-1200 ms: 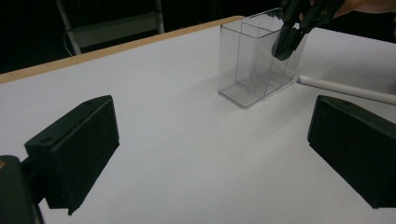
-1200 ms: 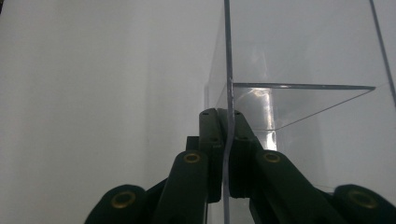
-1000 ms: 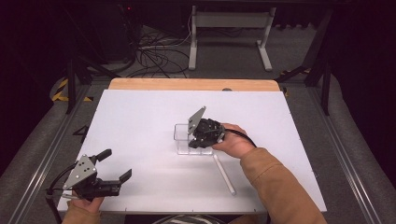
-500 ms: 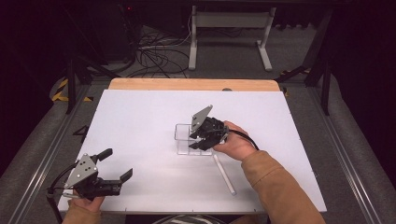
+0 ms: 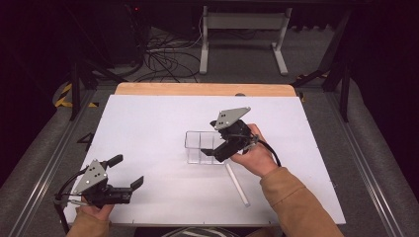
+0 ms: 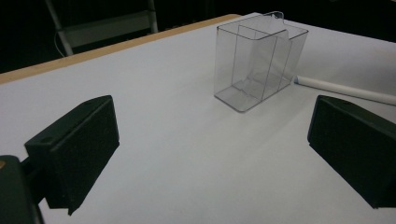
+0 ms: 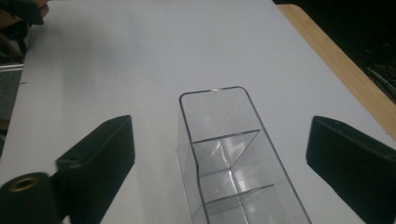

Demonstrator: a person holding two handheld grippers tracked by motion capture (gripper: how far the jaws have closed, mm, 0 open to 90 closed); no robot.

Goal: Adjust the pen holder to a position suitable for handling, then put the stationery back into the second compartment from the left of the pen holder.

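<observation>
A clear plastic box with thin walls inside that split it into small parts (image 5: pixel 203 147) stood upright near the middle of the white worktop (image 5: pixel 148 123). All its parts looked empty. A long white stick (image 5: pixel 237 184) lay flat on the worktop just beside the box, on the side toward the near edge, and ran off toward the near right corner.

The right claw (image 5: pixel 210 152) hung over the right end of the box. In the right gripper view, its two black jaws stood wide apart, one on each side of the box (image 7: pixel 229 163), and did not touch it. So this claw was released and held nothing.

The left claw (image 5: pixel 129 172) rested low near the near left corner of the worktop, well apart from the box. Its jaws were spread wide too, with nothing between them.

I think the job was only at its start. Nothing had been picked up yet. The stick was not yet in the box, and the box had not been gripped. The right claw looked ready to close on the box.
</observation>
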